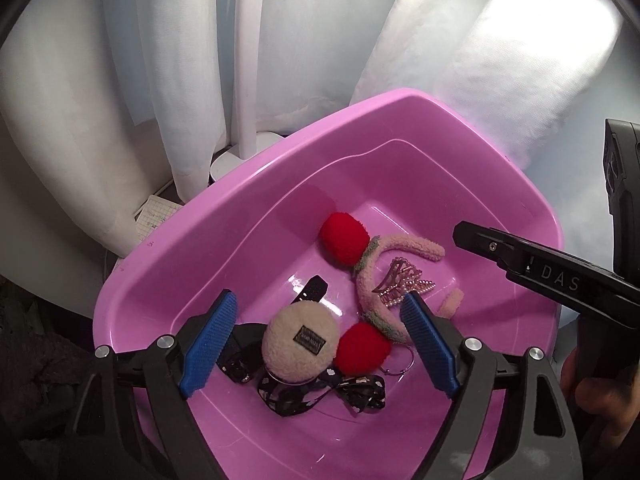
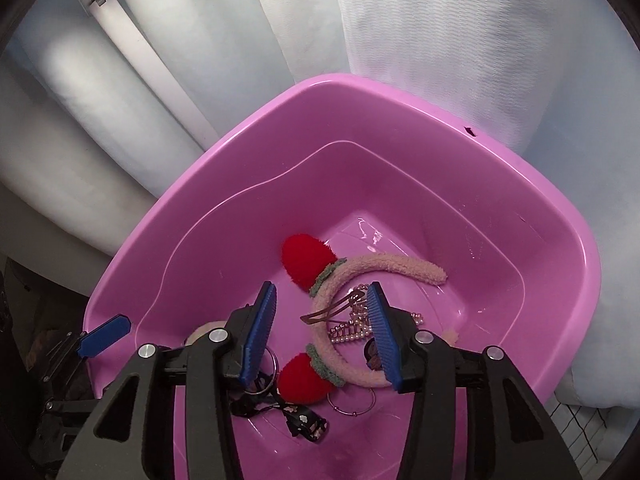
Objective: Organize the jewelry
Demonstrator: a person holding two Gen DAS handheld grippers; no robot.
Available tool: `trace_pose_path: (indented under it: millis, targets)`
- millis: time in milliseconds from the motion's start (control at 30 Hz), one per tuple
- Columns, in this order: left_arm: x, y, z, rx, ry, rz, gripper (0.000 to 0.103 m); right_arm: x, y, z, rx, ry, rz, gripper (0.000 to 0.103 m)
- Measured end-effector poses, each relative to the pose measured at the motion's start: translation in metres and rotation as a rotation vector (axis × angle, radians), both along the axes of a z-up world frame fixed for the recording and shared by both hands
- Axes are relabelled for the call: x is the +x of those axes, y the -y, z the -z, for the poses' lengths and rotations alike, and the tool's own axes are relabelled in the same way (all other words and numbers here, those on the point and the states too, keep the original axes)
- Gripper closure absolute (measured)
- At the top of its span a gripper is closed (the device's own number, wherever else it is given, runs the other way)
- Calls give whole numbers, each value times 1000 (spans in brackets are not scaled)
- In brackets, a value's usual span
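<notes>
Hanging over a pink tub point(image 1: 192, 248) before white curtains point(image 1: 160, 80), the left gripper point(image 1: 316, 336) gapes empty above a cream puff point(image 1: 300, 346). From the right wrist, the right gripper point(image 2: 322, 332) stands open, straddling the fuzzy headband point(image 2: 400, 266) without touching it; white fabric point(image 2: 460, 40) surrounds the tub.

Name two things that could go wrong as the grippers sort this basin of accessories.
The pearl clip lies against the fuzzy headband, so lifting either may drag the other. The black strap runs under the round puff and beside a metal ring, so it might snag both.
</notes>
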State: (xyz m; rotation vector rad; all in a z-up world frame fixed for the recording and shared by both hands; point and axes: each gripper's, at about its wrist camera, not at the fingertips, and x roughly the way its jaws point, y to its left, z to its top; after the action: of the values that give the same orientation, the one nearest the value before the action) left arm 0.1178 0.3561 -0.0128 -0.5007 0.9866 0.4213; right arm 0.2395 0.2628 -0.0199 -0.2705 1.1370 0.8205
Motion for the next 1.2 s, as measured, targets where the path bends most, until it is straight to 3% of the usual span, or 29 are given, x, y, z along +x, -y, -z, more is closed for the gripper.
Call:
trace_pose_path:
  millis: [100,200,500,1200]
  targets:
    - [0,-1,1,-4,-17,3,15,-2,2,-3,3,4,6,56]
    - [-2,-1,1,-8,-22,-5,12,-2,7,-5,19,0,19,42]
    - [-6,3,-3,29,-27,-5,12,-8,17,-10,20,0,45,35]
    - [-6,8,-2,27,-32,14,12,-16,27,-8,17,5,64,34]
